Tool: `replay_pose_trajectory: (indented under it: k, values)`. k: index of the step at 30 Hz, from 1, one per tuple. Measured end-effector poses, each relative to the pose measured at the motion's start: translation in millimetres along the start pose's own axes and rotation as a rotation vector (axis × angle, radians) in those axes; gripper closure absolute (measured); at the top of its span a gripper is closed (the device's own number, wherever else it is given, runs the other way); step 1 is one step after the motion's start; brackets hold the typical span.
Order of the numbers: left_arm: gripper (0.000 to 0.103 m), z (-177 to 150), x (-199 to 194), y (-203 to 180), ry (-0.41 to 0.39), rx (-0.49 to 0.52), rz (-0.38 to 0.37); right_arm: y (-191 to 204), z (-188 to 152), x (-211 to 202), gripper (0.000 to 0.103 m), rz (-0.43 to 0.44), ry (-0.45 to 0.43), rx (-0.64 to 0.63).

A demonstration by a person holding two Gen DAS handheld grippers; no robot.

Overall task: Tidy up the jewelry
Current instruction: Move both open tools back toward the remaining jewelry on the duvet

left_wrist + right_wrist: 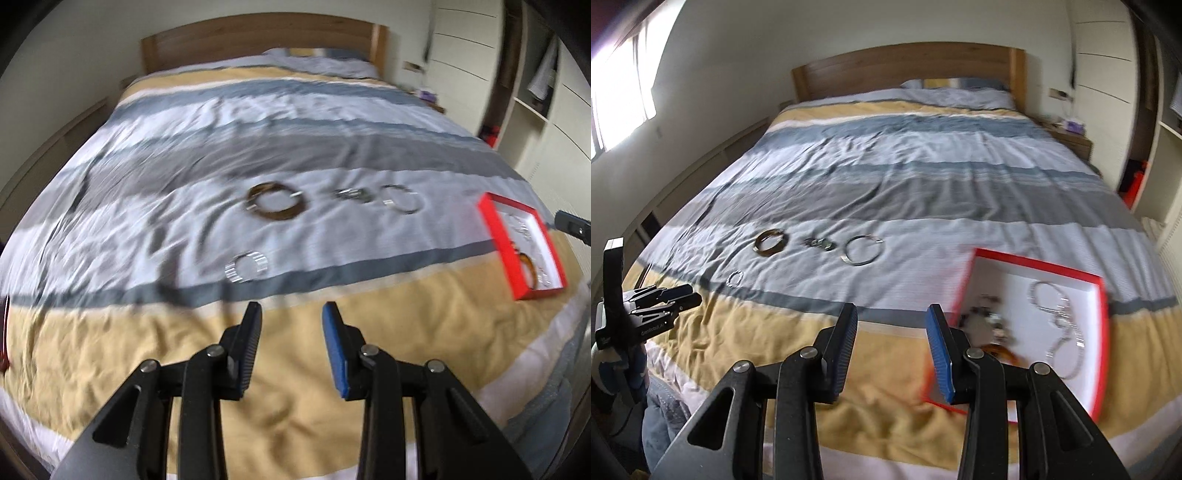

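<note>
Several pieces of jewelry lie on the striped bedspread. A brown bangle (276, 202) (771, 240), a dark beaded piece (351, 194) (820, 243), a thin silver bangle (404, 200) (863, 249) and a small sparkly bracelet (246, 267) (734, 277) lie loose. A red-rimmed white box (498, 236) (1102, 332) at the right holds a silver chain (1060, 325), an amber bangle (999, 350) and a dark beaded piece (986, 317). My left gripper (291, 314) is open and empty, short of the sparkly bracelet. My right gripper (891, 317) is open and empty, beside the box's left edge.
The bed has a wooden headboard (905, 70). A wardrobe (476, 55) and a bedside table (1071, 138) stand at the right. A window (617, 96) is at the left. The left gripper also shows in the right wrist view (689, 295).
</note>
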State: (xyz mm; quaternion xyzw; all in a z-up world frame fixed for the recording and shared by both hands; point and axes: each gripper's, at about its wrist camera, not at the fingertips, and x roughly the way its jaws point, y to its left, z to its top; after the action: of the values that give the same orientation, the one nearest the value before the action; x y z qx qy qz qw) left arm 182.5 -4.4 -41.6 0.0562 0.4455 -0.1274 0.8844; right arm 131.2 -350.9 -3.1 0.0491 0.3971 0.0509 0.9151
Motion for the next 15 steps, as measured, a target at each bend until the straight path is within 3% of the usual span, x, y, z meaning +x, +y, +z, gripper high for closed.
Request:
replay_pose_trajectory:
  k: [6,15]
  values:
    - [0.071,-2,24,36,0.021,-0.062,-0.018,30,14,57,0.065,0.042,0.066,-0.048]
    - [0.068,16,80,47,0.052,-0.119,-0.065,46,38,133,0.065,0.075,0.123,-0.081]
